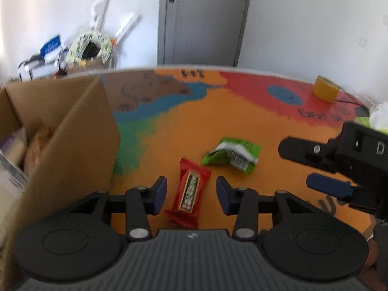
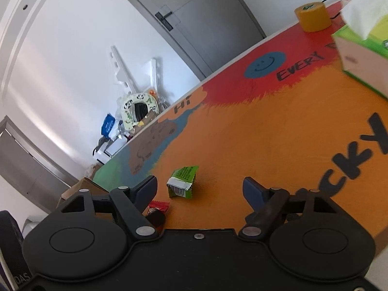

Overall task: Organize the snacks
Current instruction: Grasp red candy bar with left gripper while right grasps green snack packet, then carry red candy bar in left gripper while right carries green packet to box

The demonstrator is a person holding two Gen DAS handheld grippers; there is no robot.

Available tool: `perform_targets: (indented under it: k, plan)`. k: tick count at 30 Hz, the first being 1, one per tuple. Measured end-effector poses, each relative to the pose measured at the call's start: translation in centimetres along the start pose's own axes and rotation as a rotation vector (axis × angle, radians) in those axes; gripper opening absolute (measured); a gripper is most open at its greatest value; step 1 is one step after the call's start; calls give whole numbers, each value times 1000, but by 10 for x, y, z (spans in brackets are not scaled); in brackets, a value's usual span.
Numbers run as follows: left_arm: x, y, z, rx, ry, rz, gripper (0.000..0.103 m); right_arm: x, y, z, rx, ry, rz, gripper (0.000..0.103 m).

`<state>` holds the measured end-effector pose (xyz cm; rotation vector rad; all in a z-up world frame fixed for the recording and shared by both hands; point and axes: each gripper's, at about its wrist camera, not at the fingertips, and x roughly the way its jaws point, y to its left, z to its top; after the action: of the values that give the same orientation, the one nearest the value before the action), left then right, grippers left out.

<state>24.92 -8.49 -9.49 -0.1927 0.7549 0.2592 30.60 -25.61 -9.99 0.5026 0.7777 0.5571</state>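
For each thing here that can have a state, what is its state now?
Red snack packet: sealed, flat on table, between left gripper jaws, untouched.
Green snack packet: lying crumpled, not gripped.
Cardboard box: open, snacks inside.
Right gripper: open, empty.
Door: closed.

The painted tabletop (image 2: 242,133) reads "Hi" on its orange cloud, "EVERY" on the red patch, and big black letters "CKY".

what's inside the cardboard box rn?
The cardboard box is open-topped. An orange-brown packet and pale packaging show inside; its near wall hides the rest.
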Motion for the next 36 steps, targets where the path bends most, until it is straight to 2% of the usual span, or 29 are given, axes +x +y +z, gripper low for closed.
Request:
perform_targets:
  k: [2, 3, 4, 12, 18, 21, 24, 36]
  plan:
    - [3, 2, -2, -6, 6, 0, 35, 8, 2, 1, 1, 16, -2, 75]
    - [2, 2, -2, -3, 8, -1, 23, 11, 3, 1, 0, 22, -1, 75]
    - [3, 3, -2, -7, 9, -8, 19, 14, 3, 2, -1, 26, 0, 74]
    - [-5, 9, 9, -45, -19, -38, 19, 36, 10, 6, 6, 61, 4, 70]
    - [-6, 12, 19, -57, -36, -51, 19, 50, 21, 6, -24, 77, 0, 62]
    - [-6, 14, 21, -59, -41, -54, 19, 55, 26, 7, -35, 84, -9, 54]
    - [-5, 14, 21, -57, -35, -66, 19, 55, 25, 5, -44, 93, -10, 35]
    - [-35, 13, 14, -42, -94, -116, 19, 4, 6, -11, 16, -7, -1, 33]
